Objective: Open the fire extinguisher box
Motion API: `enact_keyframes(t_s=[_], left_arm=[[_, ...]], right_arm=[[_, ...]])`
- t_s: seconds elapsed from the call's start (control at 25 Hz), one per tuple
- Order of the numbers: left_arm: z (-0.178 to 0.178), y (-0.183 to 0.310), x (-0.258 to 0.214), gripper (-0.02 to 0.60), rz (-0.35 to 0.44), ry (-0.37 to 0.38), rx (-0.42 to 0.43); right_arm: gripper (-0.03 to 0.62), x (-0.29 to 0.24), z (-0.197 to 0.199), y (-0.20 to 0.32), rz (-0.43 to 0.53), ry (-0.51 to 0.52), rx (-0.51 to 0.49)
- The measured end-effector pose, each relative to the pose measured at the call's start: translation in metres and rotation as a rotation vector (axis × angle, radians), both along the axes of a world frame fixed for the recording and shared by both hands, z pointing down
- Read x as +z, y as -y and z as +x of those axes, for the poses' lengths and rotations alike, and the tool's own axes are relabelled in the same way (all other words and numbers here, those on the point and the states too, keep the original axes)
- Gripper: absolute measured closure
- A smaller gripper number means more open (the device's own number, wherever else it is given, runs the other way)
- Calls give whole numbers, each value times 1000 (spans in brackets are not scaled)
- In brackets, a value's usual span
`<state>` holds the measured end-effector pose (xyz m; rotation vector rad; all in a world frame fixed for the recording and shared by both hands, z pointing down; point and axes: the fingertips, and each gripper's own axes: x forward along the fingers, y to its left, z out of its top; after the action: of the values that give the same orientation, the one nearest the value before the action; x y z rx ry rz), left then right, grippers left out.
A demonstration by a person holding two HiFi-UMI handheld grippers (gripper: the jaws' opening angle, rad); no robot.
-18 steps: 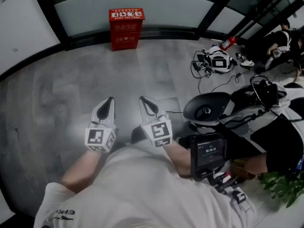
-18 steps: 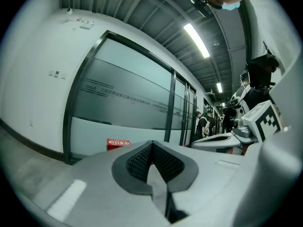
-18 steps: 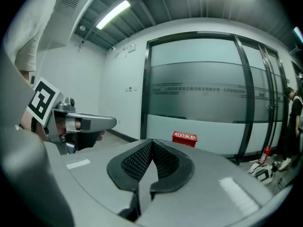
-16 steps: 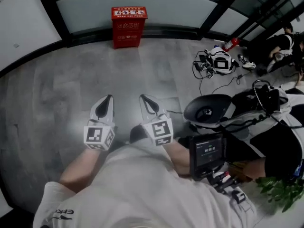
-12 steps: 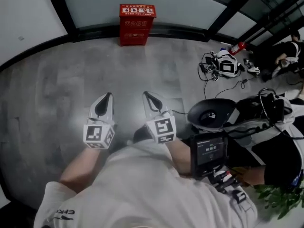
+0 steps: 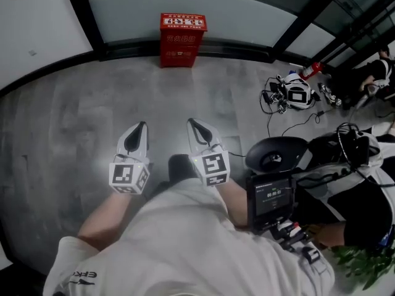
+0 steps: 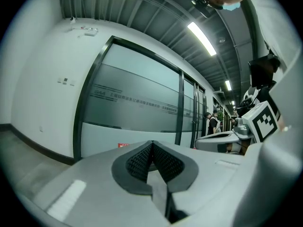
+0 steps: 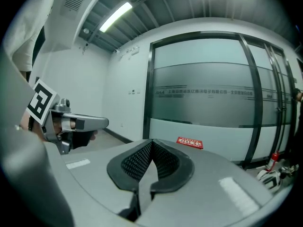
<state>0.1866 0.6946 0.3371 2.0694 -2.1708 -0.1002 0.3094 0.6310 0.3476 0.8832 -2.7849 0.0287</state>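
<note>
A red fire extinguisher box with white lettering stands closed on the grey floor against the frosted glass wall, far ahead. Its top edge peeks over the jaws in the right gripper view, and a sliver shows in the left gripper view. My left gripper and right gripper are held side by side close to my body, well short of the box. Both are shut with nothing between their pads.
A black round-based device and a handheld screen unit sit at my right. Cables and a white headset-like device lie on the floor at the right, by a red extinguisher. A white wall closes the left.
The red box has shifted right and slightly nearer in the head view as I moved forward. Both grippers keep their places, still shut.
</note>
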Motion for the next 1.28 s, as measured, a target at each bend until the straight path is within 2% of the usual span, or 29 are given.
enact_keyframes(t_s=[0.2, 0.4, 0.92, 1.28], left_arm=[[-36, 60, 4, 580, -9, -12, 19], [-52, 109, 10, 580, -15, 3, 35], [-108, 288, 15, 580, -46, 44, -40], [-142, 354, 15, 578, -53, 53, -81]], right_arm=[[582, 1, -36, 56, -3, -10, 21], [582, 11, -59, 100, -21, -1, 13], [582, 24, -114, 274, -68, 28, -50], [582, 22, -151, 341, -79, 35, -84]])
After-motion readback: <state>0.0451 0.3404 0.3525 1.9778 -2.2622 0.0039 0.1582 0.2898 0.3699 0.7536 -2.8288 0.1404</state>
